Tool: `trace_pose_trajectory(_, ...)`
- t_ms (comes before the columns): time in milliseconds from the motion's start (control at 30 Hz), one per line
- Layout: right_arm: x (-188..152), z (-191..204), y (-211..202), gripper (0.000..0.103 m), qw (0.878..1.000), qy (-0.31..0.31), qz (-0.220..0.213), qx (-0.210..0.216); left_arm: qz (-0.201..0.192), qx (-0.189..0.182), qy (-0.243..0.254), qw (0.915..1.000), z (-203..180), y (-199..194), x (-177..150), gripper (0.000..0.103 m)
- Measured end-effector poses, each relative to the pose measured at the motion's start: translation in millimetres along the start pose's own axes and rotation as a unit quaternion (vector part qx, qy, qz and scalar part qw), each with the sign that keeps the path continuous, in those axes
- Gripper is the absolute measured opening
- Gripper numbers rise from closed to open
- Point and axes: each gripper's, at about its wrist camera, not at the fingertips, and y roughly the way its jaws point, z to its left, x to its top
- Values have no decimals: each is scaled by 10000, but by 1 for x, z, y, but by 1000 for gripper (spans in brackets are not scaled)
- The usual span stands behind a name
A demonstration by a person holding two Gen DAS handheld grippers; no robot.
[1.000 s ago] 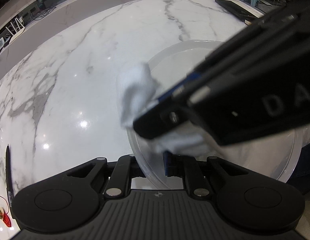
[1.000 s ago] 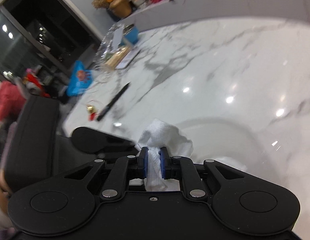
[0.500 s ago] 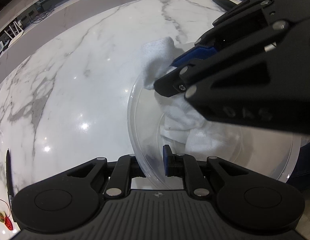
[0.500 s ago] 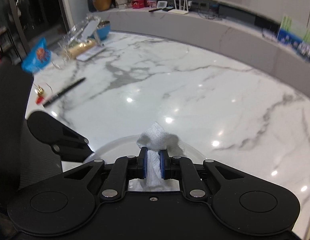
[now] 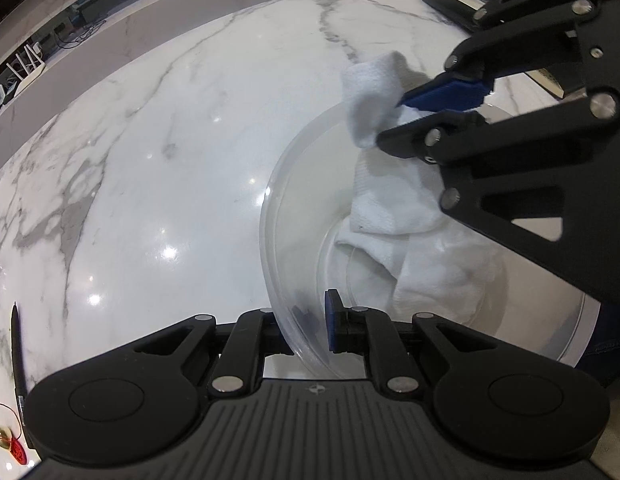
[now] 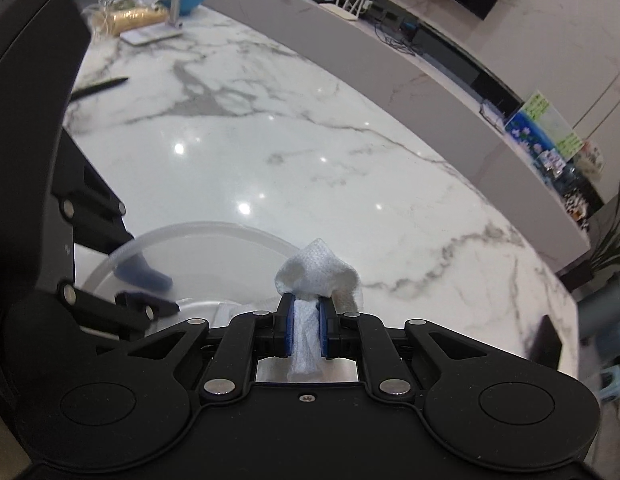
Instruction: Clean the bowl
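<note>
Two grippers share the work: the left gripper (image 5: 315, 320) pinches the clear bowl (image 5: 389, 240)'s near rim, the right gripper (image 6: 306, 322) clamps a white cloth (image 5: 393, 200), apparently touching inside. Steady the rim; wipe in circles.

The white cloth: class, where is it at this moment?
In the left wrist view, the white cloth hangs from the right gripper into the clear bowl, right of centre.

marble table (image 5: 190, 128), clear bowl (image 5: 294, 184), pen (image 5: 18, 344)

Clear plastic bowl (image 5: 294, 216), glossy marble table (image 5: 170, 128)
</note>
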Motion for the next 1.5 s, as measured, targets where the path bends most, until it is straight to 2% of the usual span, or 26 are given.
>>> trace_pose_trajectory(433, -4, 5, -3, 10, 9978, -422, 470, -198, 4, 139, -57, 9999, -10, -5, 1, 9)
trace_pose_trajectory(933, -22, 9, -20, 10, 9913, -711, 1101, 134, 28, 206, -161, 9997, -15, -15, 2, 9)
trace_pose_trajectory(1500, -24, 33, -35, 10, 9845, -1072, 1298, 502, 70, 146, -263, 9995, -14, -14, 2, 10)
